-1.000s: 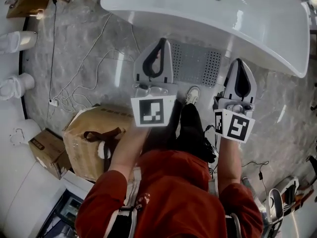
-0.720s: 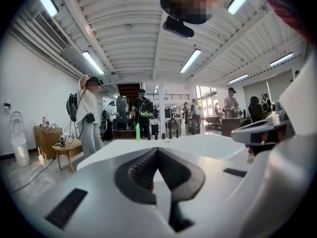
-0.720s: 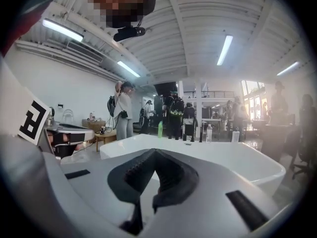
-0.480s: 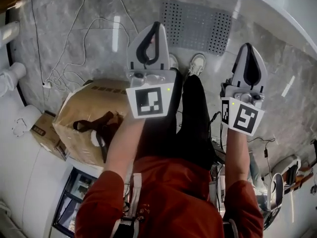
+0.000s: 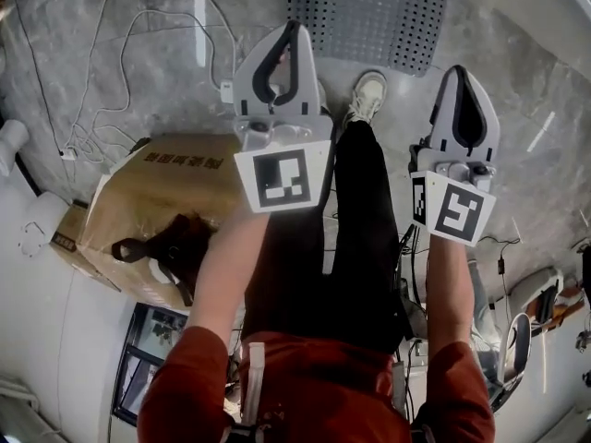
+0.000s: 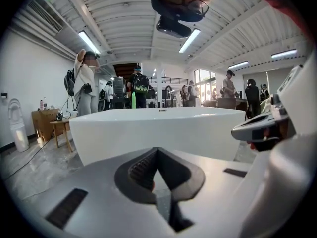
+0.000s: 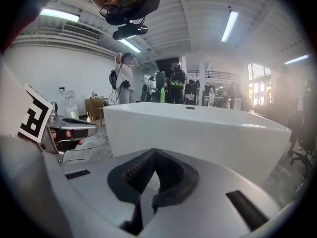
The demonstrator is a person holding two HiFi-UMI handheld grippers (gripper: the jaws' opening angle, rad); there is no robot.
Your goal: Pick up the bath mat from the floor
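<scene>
The bath mat [image 5: 369, 12] is a grey perforated rectangle flat on the marble floor, at the top of the head view just beyond my shoe [image 5: 367, 95]. My left gripper [image 5: 292, 28] is held in the air well above the floor, short of the mat's left end, jaws shut with nothing between them. My right gripper [image 5: 460, 70] hangs level with it, short of the mat's right end, also shut and empty. In the left gripper view the left gripper [image 6: 157, 150] points level at the white bathtub [image 6: 158, 128]. In the right gripper view the right gripper [image 7: 155, 152] faces the bathtub [image 7: 198, 133] too. Neither gripper view shows the mat.
A cardboard box [image 5: 166, 206] with a dark strap sits on the floor at my left. White cables [image 5: 120, 53] trail over the floor left of the mat. Several people [image 6: 84, 86] stand beyond the tub, near a small wooden table [image 6: 52, 128].
The head view has tipped down and back: the bathtub has slid out of the top and the mat now lies at the top edge. Both grippers stay raised and shut.
</scene>
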